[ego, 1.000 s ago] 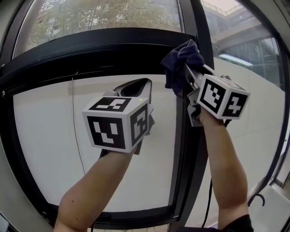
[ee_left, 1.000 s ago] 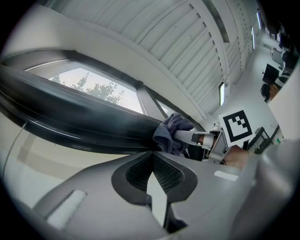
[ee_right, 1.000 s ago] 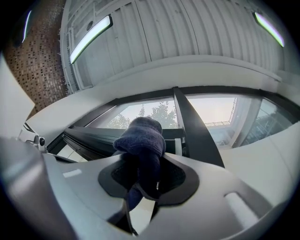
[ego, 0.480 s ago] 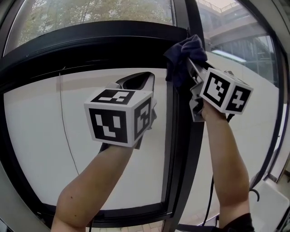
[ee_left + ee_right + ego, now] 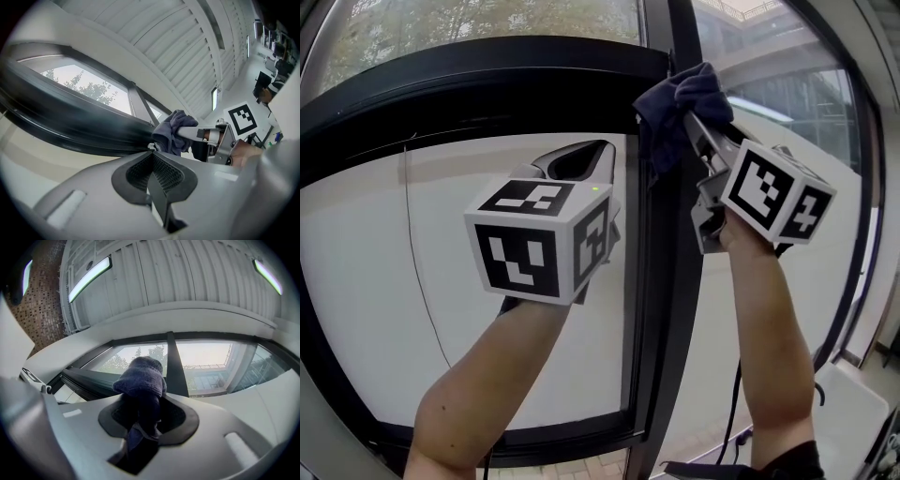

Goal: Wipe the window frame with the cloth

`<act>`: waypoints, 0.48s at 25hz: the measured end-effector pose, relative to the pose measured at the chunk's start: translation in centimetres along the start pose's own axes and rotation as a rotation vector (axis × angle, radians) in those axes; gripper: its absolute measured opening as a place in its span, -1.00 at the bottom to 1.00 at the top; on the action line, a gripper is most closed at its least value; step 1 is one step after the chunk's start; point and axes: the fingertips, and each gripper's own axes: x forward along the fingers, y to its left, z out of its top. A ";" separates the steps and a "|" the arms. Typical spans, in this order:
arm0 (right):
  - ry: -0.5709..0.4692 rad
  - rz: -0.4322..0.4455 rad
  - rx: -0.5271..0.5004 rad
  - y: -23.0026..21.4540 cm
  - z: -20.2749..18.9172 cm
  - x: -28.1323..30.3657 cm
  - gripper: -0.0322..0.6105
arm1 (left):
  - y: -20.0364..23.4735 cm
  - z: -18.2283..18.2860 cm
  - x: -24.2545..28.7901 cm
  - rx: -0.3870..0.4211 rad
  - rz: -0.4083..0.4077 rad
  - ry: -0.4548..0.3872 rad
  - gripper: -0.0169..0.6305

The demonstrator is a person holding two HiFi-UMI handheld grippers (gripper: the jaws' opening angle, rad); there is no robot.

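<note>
A dark blue cloth (image 5: 677,111) is pinched in my right gripper (image 5: 692,120), bunched against the black window frame (image 5: 670,234) where the vertical bar meets the upper crossbar. In the right gripper view the cloth (image 5: 140,380) fills the shut jaws, with the frame bar (image 5: 172,364) just behind. My left gripper (image 5: 577,161) hangs left of the bar in front of the lower pane, jaws shut with nothing between them. From the left gripper view the cloth (image 5: 172,133) and right gripper (image 5: 187,133) show beyond my left gripper (image 5: 152,159).
The black crossbar (image 5: 487,84) arcs across the top of the window. A thin cable (image 5: 417,272) hangs along the left pane. Trees and a building show through the glass. A white sill (image 5: 853,412) lies at lower right.
The right gripper with the cloth has stayed at the frame junction, shifting slightly. The view has drifted so the frame sits further left. The left gripper barely moved.
</note>
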 end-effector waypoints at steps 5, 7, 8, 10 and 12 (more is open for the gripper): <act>0.009 -0.024 -0.007 -0.7 -0.1 -0.2 -0.53 | 0.0 0.0 0.0 -0.006 -0.008 -0.013 -0.97; 0.018 -0.028 -0.008 -0.6 -0.7 0.7 -0.53 | 1.1 -0.1 0.2 -0.022 -0.009 -0.014 -0.97; 0.020 -0.029 -0.008 -0.6 -0.8 0.7 -0.53 | 1.2 0.0 0.2 -0.022 -0.007 -0.016 -0.97; 0.022 -0.029 -0.013 -0.8 -0.7 0.0 -0.53 | 0.5 0.3 0.0 -0.016 0.001 -0.018 -0.97; 0.027 -0.027 -0.015 -1.1 -0.5 -0.8 -0.53 | -0.4 0.3 -0.1 -0.016 0.006 -0.014 -0.97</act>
